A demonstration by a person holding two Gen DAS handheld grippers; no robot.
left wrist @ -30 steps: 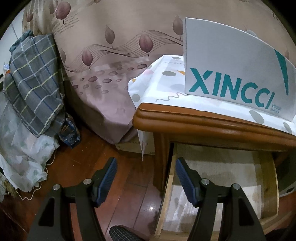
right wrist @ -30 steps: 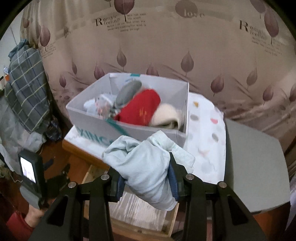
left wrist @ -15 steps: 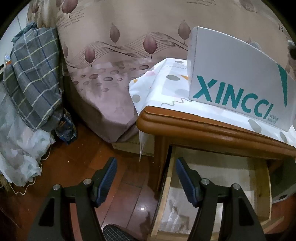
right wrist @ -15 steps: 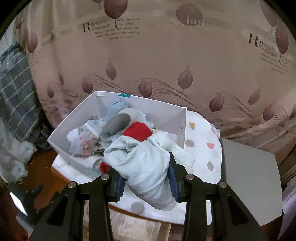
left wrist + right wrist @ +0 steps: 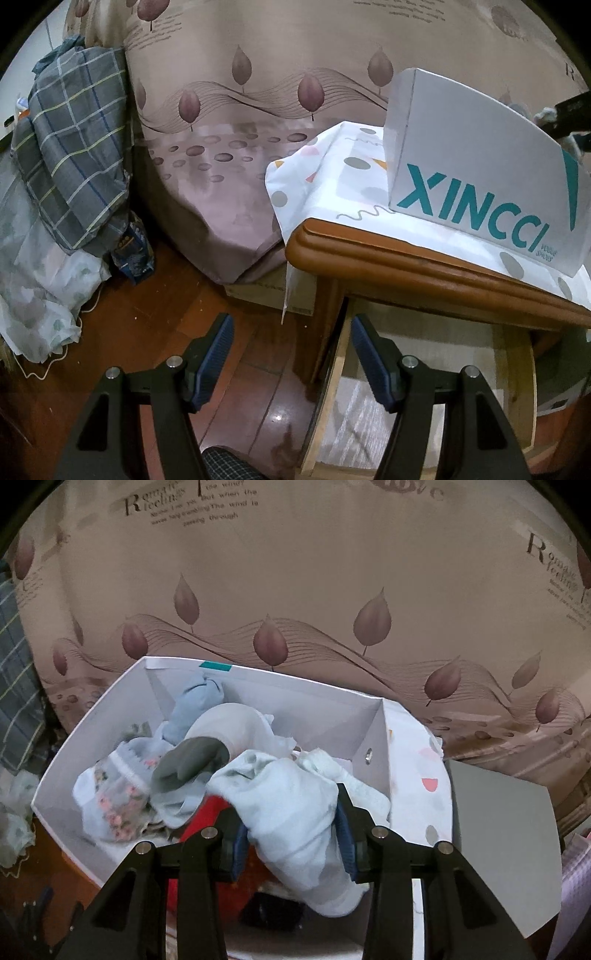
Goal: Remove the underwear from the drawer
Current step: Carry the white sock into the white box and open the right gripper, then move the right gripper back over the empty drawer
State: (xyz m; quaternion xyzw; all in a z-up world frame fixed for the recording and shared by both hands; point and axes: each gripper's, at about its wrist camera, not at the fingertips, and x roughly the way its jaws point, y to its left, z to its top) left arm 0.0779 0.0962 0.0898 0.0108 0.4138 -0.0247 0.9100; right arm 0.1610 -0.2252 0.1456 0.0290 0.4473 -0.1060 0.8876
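My right gripper [image 5: 291, 821] is shut on a bundle of pale blue underwear [image 5: 288, 808], held over the white shoe box [image 5: 325, 709]. That box holds several garments: a grey piece [image 5: 192, 760], a floral white piece [image 5: 110, 797], something red [image 5: 207, 812]. In the left wrist view the same box [image 5: 476, 173] with teal XINCCI lettering stands on the wooden nightstand [image 5: 406, 266]. Beneath its top the drawer [image 5: 417, 384] is pulled out, showing a pale liner and no clothing. My left gripper [image 5: 291, 338] is open with nothing between its fingers, hanging over the drawer's left wall and the floor.
A bed with a leaf-print cover [image 5: 240, 155] lies behind the nightstand. A plaid cloth [image 5: 77, 147] and pale bedding [image 5: 40, 288] pile up at the left on the red-brown floor [image 5: 177, 332]. A grey board [image 5: 498, 834] lies to the right of the box.
My right gripper has carried the pale blue underwear forward, from in front of the box to over it. The left gripper has stayed almost where it was, rolling slightly.
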